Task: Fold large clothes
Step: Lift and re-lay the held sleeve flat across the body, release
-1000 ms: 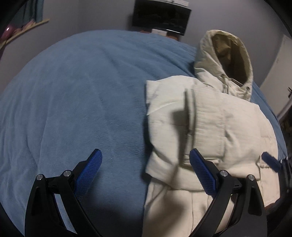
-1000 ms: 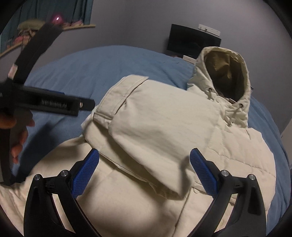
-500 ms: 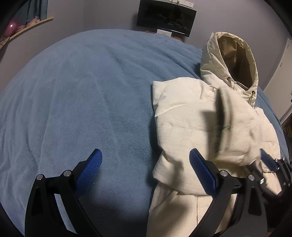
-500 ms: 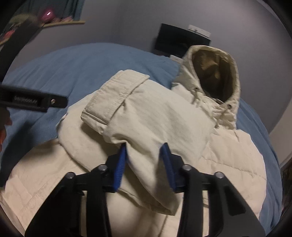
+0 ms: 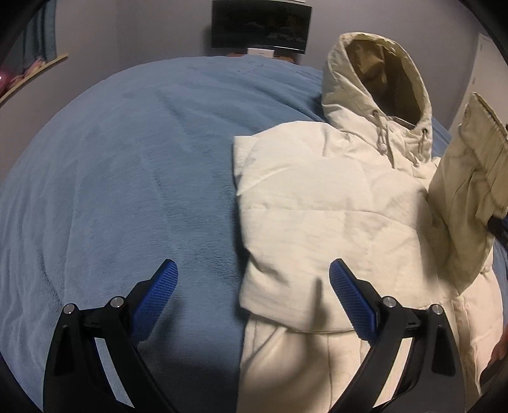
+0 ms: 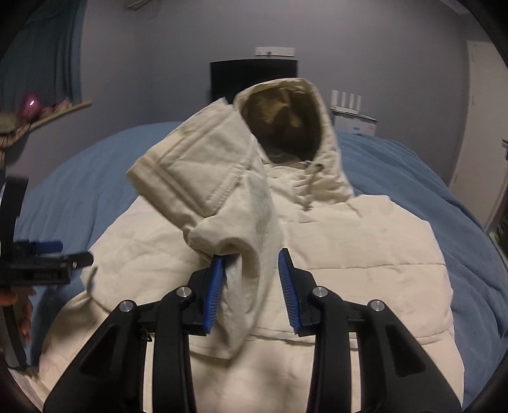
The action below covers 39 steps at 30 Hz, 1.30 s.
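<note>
A cream hooded jacket [image 5: 317, 222] lies on a blue bedspread [image 5: 127, 174], its hood [image 5: 381, 82] toward the far wall. It also fills the right wrist view [image 6: 365, 254]. My right gripper [image 6: 252, 279] is shut on the jacket's sleeve [image 6: 228, 190] and holds it lifted above the jacket body, cuff up. The lifted sleeve shows at the right edge of the left wrist view [image 5: 466, 178]. My left gripper [image 5: 252, 286] is open and empty, low over the jacket's left edge, one finger over the bedspread.
The bedspread [image 6: 444, 206] spreads wide to the left of the jacket. A dark screen [image 5: 260, 28] stands against the grey wall behind the bed. A white box [image 6: 354, 122] sits at the far right. A shelf with small items [image 6: 31, 111] is on the left wall.
My right gripper closed on the folded sleeve and lifted it up off the jacket body. The left gripper stayed open and shifted slightly.
</note>
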{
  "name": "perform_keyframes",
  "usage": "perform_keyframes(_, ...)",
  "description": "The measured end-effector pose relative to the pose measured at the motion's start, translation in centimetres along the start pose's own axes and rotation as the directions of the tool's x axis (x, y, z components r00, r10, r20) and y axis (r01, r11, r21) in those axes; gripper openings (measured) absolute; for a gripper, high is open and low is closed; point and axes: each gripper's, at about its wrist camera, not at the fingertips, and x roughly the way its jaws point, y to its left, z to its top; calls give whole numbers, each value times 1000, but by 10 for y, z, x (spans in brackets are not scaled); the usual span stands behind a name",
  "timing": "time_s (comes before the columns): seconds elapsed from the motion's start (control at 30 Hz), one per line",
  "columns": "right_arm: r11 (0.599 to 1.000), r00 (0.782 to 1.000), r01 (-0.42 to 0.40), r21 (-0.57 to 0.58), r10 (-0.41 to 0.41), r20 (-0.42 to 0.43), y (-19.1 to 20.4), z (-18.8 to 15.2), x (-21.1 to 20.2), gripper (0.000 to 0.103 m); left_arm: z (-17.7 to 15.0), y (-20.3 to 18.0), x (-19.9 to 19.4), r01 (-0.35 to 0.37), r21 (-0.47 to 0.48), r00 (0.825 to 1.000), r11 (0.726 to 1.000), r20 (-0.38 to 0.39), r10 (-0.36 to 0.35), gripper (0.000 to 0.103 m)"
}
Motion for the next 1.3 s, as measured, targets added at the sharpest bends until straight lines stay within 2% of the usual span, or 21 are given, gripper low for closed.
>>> perform_keyframes(0.17, 994, 1000, 19, 111, -16, -26, -37, -4, 1, 32, -2, -15, 4, 12, 57, 1000, 998, -8, -11, 92)
perform_keyframes(0.33, 974, 996, 30, 227, -10, -88, -74, -15, 13, 32, -9, -35, 15, 14, 129, 999, 991, -40, -8, 92)
perform_keyframes(0.47, 936, 990, -22, 351, 70, -126, -98, -26, 21, 32, -12, -44, 20, 10, 165, 999, 986, -42, -4, 93)
perform_keyframes(0.57, 928, 985, -50, 369, 107, -135, -105, -29, 22, 33, -13, -45, 21, 12, 165, 999, 986, -43, -4, 92)
perform_keyframes(0.6, 924, 983, -62, 378, 121, -135, -107, -30, 22, 35, -14, -45, 21, 11, 164, 999, 986, -44, -4, 93)
perform_keyframes(0.67, 914, 983, -76, 399, 137, -126, -114, -30, 20, 56, -14, -44, 23, 9, 164, 999, 986, -46, -1, 92)
perform_keyframes(0.7, 904, 982, -92, 417, 152, -113, -117, -31, 19, 59, -14, -45, 23, 8, 164, 999, 987, -47, -1, 93)
perform_keyframes(0.9, 814, 959, -212, 541, 281, -46, -145, -40, 17, 62, -14, -45, 24, 6, 164, 999, 986, -47, 1, 92)
perform_keyframes(1.03, 779, 956, -244, 578, 294, 7, -159, -38, 10, 73, -15, -46, 24, 5, 173, 999, 985, -46, 3, 92)
perform_keyframes(1.1, 762, 954, -246, 599, 298, 13, -167, -38, 10, 73, -15, -48, 24, -1, 180, 999, 984, -44, 9, 92)
perform_keyframes(1.17, 774, 960, -222, 593, 281, -6, -169, -37, 13, 73, -15, -50, 24, -3, 189, 999, 982, -41, 11, 93)
perform_keyframes(1.23, 811, 971, -178, 557, 237, -35, -165, -35, 15, 71, -16, -51, 24, -3, 195, 999, 981, -41, 11, 93)
perform_keyframes(1.27, 825, 972, -170, 539, 229, -44, -163, -35, 16, 60, -16, -52, 24, -3, 197, 999, 980, -42, 12, 92)
perform_keyframes(1.3, 855, 979, -134, 501, 194, -68, -158, -34, 17, 53, -16, -52, 24, -3, 199, 999, 980, -43, 11, 92)
